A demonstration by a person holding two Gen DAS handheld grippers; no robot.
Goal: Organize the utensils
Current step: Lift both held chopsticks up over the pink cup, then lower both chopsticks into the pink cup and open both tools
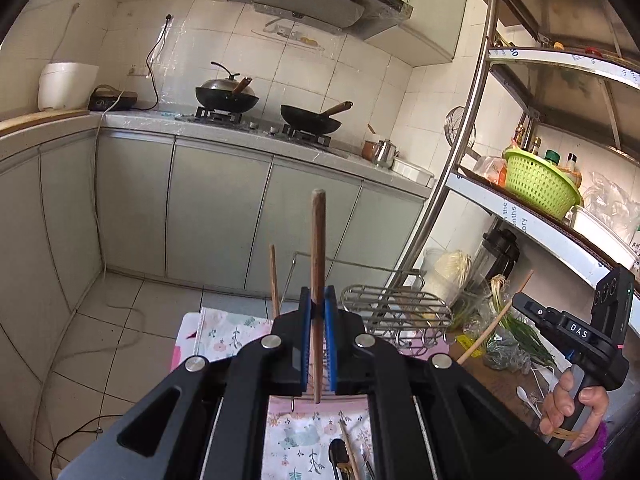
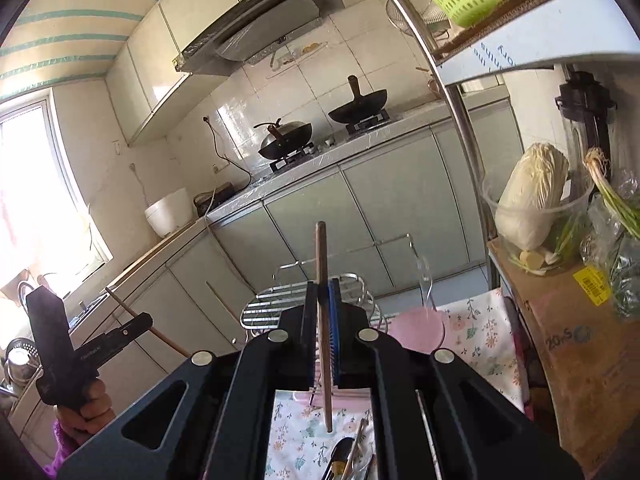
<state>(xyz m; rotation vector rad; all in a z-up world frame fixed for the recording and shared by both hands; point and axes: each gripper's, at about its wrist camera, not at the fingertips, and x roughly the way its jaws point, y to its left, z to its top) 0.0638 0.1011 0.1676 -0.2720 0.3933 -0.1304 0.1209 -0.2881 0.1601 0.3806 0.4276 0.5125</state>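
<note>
Below both grippers lies a flowery cloth (image 1: 308, 440) on a small table, and a shiny wire rack (image 1: 396, 308) stands at its far end. More utensils (image 2: 348, 456) lie on the cloth near the bottom of the right wrist view, but they are too small to name. Behind the table is a kitchen with pale green cupboard doors (image 1: 220, 208) and a tiled floor (image 1: 116, 340). Two black woks (image 1: 310, 119) sit on the stove, and a grey hood (image 1: 308, 2) hangs above them. A white rice cooker (image 1: 66, 84) stands on the counter at the left. A metal shelf (image 1: 476, 120) on the right holds a green basket (image 1: 538, 182). Lower down there are a cabbage (image 2: 530, 196), green onions (image 2: 612, 196) and a brown box (image 2: 584, 360).

White letters on the right gripper's body read "DAS". The box shows "20" and a yellow barcode sticker. Blue words on the shelf edge are too bent to read in full.

The left gripper (image 1: 319, 308) is nearly closed, and its blue pads pinch a brown wooden chopstick (image 1: 318, 280) that stands upright. A second chopstick (image 1: 274, 280) pokes up just beside it, near the rack. The right gripper (image 2: 322, 304) is also squeezed tight on a thin wooden stick (image 2: 323, 320) that points up. A hand (image 1: 576, 412) holds its handle.
</note>
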